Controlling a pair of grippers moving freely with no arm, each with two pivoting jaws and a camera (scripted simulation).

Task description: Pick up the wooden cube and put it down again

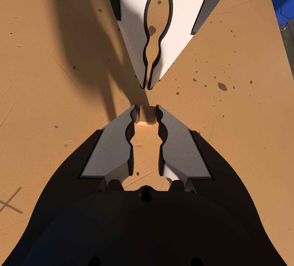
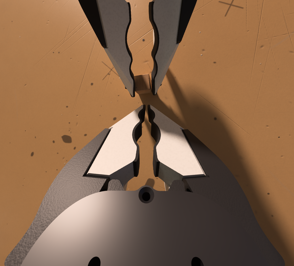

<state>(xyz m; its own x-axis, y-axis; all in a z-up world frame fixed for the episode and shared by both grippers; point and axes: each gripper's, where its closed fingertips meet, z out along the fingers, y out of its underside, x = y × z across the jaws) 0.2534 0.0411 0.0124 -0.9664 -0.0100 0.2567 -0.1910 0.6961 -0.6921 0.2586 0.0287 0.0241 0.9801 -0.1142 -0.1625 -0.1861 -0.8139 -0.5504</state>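
Observation:
A small wooden cube [image 1: 146,115] sits between the fingertips of my left gripper [image 1: 146,107], which is shut on it, over the brown tabletop [image 1: 47,99]. In the right wrist view the same cube [image 2: 142,84] shows held by the left gripper [image 2: 143,93] coming from the top. My right gripper [image 2: 146,106] is shut and empty, its tips just short of the cube. It also shows in the left wrist view [image 1: 146,87], pointing at the cube from the far side. Whether the cube touches the table cannot be told.
The tabletop is scratched and spotted, with drawn crosses [image 2: 230,4] [image 1: 9,204]. A blue bin [image 1: 284,4] stands beyond the table's far right edge in the left wrist view. Dark shadows of the grippers fall across the table.

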